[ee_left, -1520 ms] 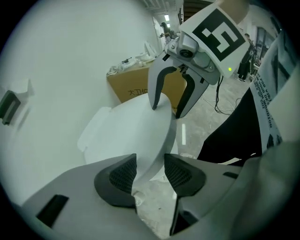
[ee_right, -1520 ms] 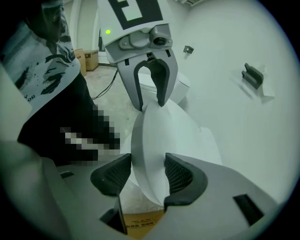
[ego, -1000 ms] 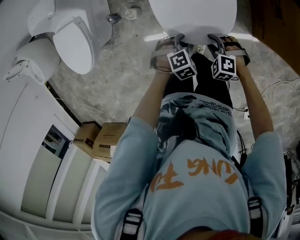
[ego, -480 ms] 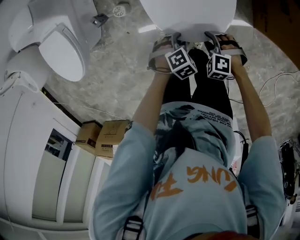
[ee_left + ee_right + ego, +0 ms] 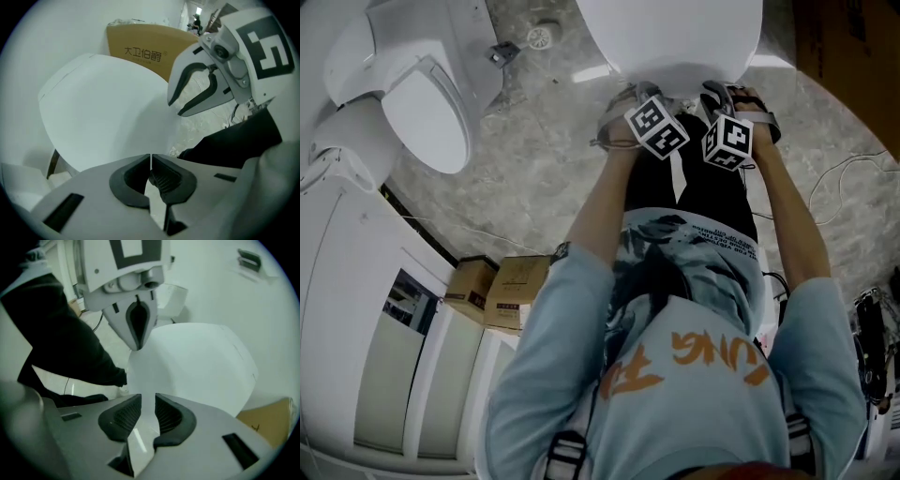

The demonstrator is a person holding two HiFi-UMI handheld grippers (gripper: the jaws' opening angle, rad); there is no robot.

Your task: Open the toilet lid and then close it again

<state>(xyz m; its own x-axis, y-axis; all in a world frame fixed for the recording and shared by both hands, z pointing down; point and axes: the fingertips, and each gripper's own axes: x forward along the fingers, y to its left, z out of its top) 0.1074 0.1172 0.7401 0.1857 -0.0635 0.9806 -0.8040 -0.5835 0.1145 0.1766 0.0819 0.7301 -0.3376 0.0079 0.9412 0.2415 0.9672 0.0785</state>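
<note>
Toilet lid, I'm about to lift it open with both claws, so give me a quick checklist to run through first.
1. Toilet lid lying down: ok.
2. Right claw gripping the front edge: ok. Its jaws have just been closing, and the lid's edge fills the gap between them.
3. Left claw gripping the front edge: not ok. Its jaws are shut together with nothing between the tips, and the lid lies beyond them.
4. Both claws side by side at the front edge: ok in the head view.
5. Room behind the lid to swing up: cannot tell. A cardboard box stands behind it.
</note>
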